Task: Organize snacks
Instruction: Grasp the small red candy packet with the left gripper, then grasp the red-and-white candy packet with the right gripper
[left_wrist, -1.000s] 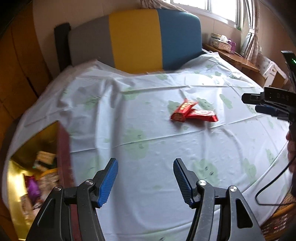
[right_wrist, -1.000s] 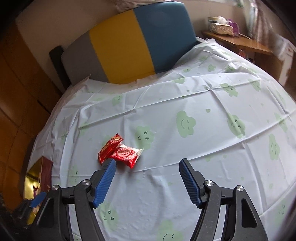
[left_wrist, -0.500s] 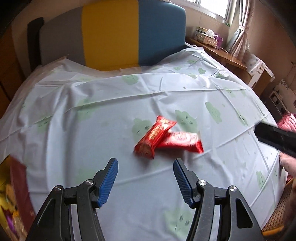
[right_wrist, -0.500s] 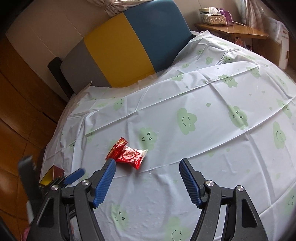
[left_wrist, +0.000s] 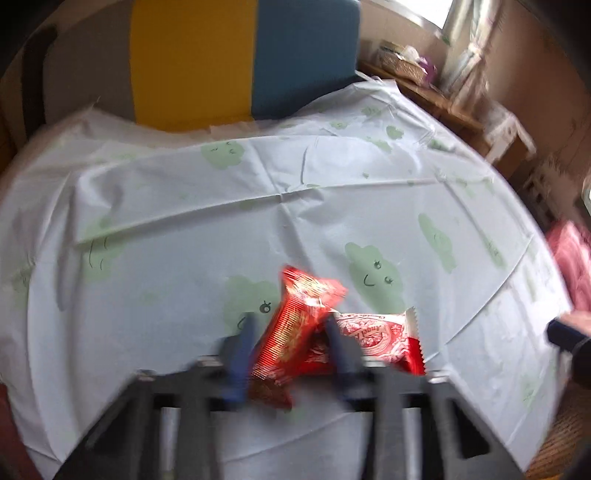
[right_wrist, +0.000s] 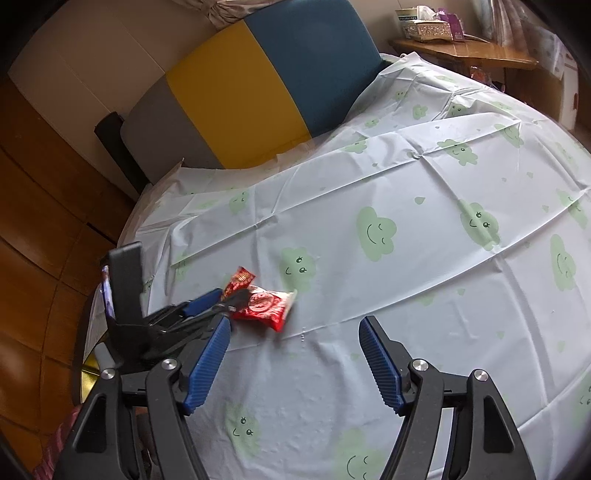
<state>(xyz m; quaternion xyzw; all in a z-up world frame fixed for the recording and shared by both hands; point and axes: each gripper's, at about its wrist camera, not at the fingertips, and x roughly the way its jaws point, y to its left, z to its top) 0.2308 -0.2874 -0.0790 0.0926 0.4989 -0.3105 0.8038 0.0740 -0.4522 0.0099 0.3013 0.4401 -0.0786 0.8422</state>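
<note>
Two red snack packets lie overlapping on the cloud-print tablecloth (left_wrist: 295, 206). The longer ribbed packet (left_wrist: 295, 325) rests partly on the flat packet with a white end (left_wrist: 380, 332). My left gripper (left_wrist: 291, 350) has its blue fingers on either side of the ribbed packet, closing in around it; the view is blurred, so contact is unclear. The right wrist view shows the left gripper (right_wrist: 225, 297) at the ribbed packet (right_wrist: 238, 280), beside the flat packet (right_wrist: 269, 304). My right gripper (right_wrist: 295, 354) is open and empty, just right of the packets above the cloth.
A grey, yellow and blue headboard (right_wrist: 258, 85) stands behind the covered surface. A wooden side table with a tissue box (right_wrist: 428, 26) is at the back right. A gold box (right_wrist: 88, 373) sits off the left edge, over the wooden floor.
My left gripper has moved forward to the packets and its fingers have narrowed around the ribbed one. The right gripper has barely moved and stays open.
</note>
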